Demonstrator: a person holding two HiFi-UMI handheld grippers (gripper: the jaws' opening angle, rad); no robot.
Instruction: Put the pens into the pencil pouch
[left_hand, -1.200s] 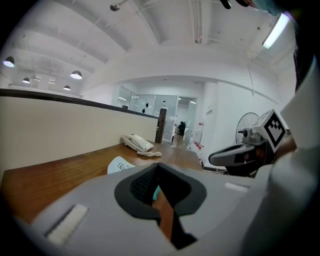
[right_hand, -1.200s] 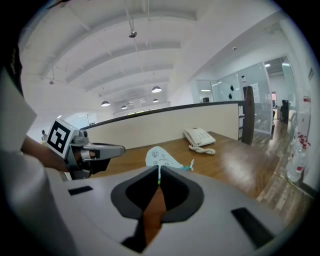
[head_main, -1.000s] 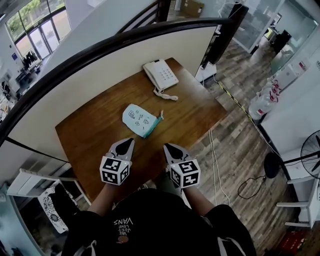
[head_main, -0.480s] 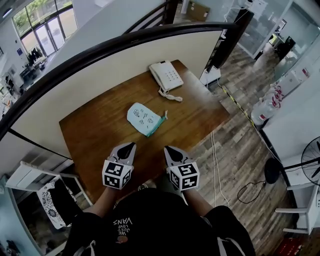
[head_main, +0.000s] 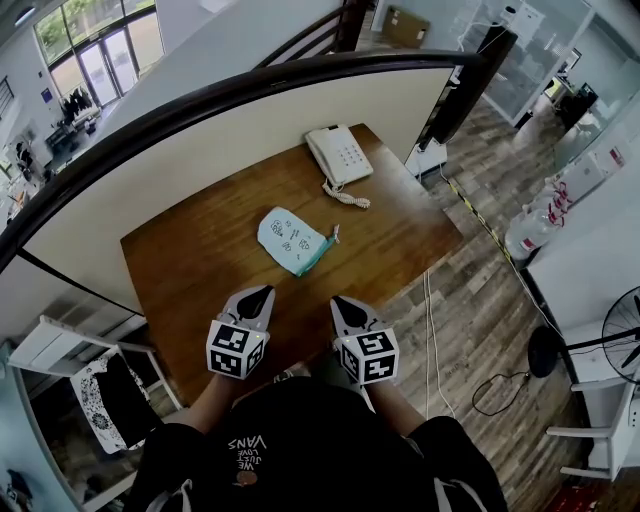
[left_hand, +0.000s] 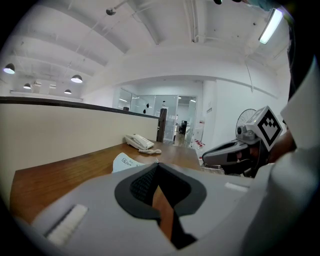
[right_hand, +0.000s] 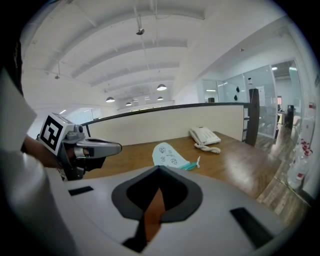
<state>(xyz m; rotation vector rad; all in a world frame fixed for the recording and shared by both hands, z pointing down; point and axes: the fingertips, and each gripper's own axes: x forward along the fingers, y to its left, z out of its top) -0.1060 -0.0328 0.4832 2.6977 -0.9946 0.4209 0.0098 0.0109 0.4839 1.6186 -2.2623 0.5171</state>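
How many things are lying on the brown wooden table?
2. A white corded telephone sits near the far corner of the brown wooden table; a pale blue printed fabric pouch lies near its middle. No pens show; any may be hidden inside it.

**Where things lie on the desk**

The pouch lies on the desk at mid-frame. The telephone sits on the desk to its upper right, well apart from it and just before the partition behind the desk. Below the pouch, at the desk's near edge, the left tool and the right tool are side by side. A fan stands at the right edge of the frame.
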